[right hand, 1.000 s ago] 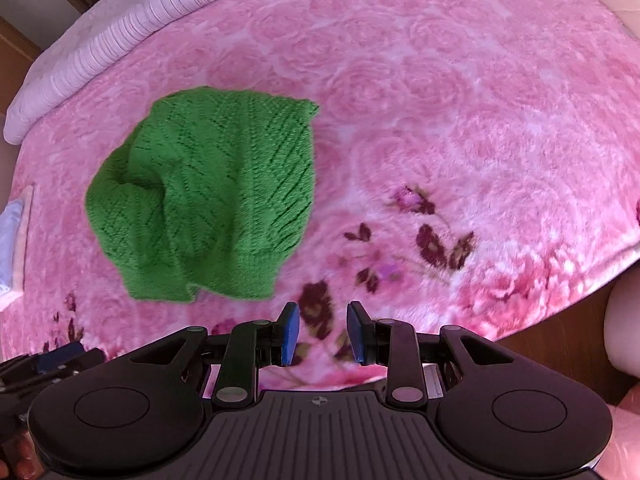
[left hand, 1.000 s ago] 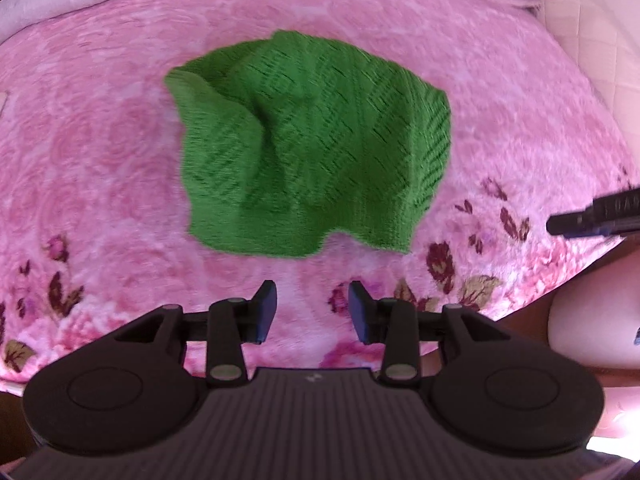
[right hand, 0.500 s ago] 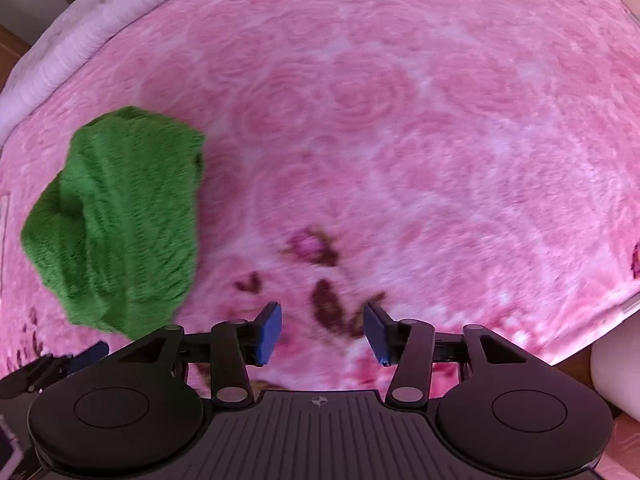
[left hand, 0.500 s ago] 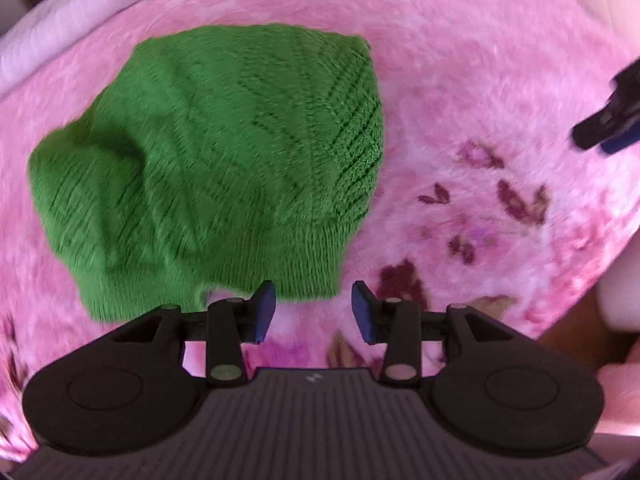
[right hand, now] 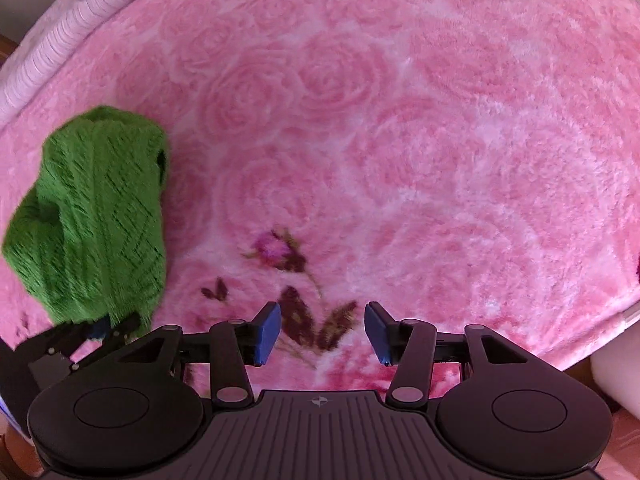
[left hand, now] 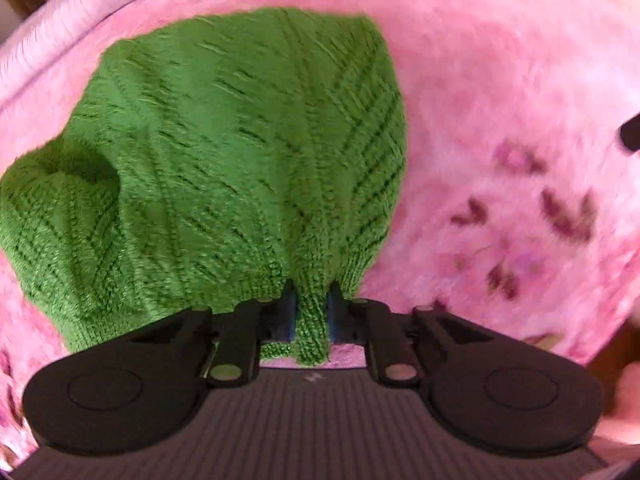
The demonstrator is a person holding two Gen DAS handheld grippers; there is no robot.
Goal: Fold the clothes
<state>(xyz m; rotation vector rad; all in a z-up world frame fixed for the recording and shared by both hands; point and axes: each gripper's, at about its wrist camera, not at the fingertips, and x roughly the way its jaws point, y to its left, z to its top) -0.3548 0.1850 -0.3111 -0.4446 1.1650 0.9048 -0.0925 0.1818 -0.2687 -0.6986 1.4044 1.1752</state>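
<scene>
left black two-finger gripper (left hand: 312,312) sits at bottom centre of the left wrist frame, jaws drawn in close and clamped on a pinched fold of the green knitted garment (left hand: 224,168), the fold's hem sticking out between the blue-padded fingers (left hand: 286,316). in the right wrist frame the same gripper shows at the lower left edge, tips buried in the garment's lower edge. right black two-finger gripper (right hand: 322,332) sits at bottom centre of the right wrist frame, jaws spread wide, blue pads (right hand: 266,332) facing each other with nothing between them, hovering apart from the garment. a dark tip at the right edge of the left wrist frame is probably it, too blurred to confirm.
</scene>
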